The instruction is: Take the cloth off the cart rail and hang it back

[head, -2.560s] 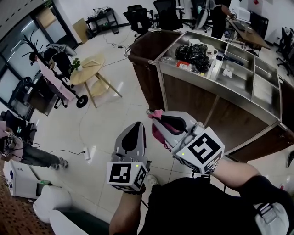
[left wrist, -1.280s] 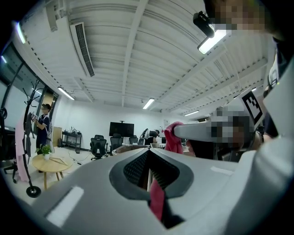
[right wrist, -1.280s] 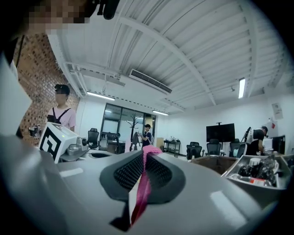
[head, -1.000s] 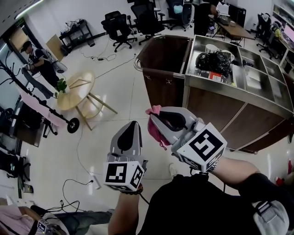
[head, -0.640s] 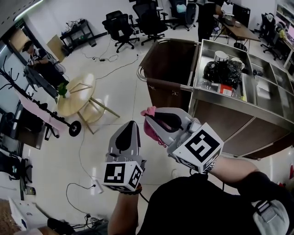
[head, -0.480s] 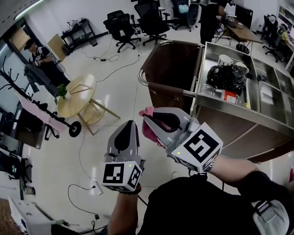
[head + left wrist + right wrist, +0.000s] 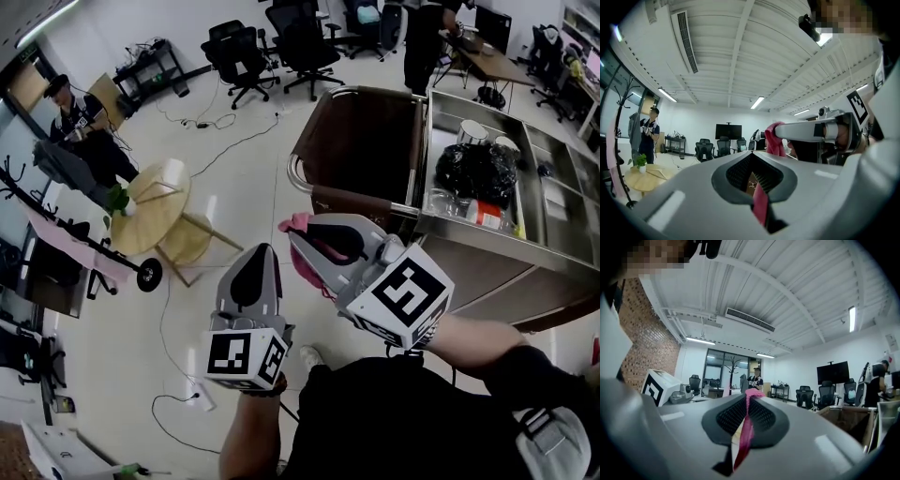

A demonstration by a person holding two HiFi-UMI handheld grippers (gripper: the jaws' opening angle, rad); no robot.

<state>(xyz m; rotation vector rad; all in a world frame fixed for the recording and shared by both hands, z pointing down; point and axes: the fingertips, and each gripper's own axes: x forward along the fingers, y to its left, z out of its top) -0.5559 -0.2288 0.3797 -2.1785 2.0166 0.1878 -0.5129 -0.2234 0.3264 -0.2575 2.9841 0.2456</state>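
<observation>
Plainly, the right claw (image 7: 293, 229) clamps the pink cloth (image 7: 306, 268).

No word, number or brand name can be read in any view. The left cube (image 7: 246, 356) on the left gripper (image 7: 258, 251) and the right cube (image 7: 398, 298) on the right gripper (image 7: 298, 234) carry black-and-white square code patterns, not letters. A red-labelled item (image 7: 483, 216) in the cart (image 7: 366, 141) has print too small to make out.
</observation>
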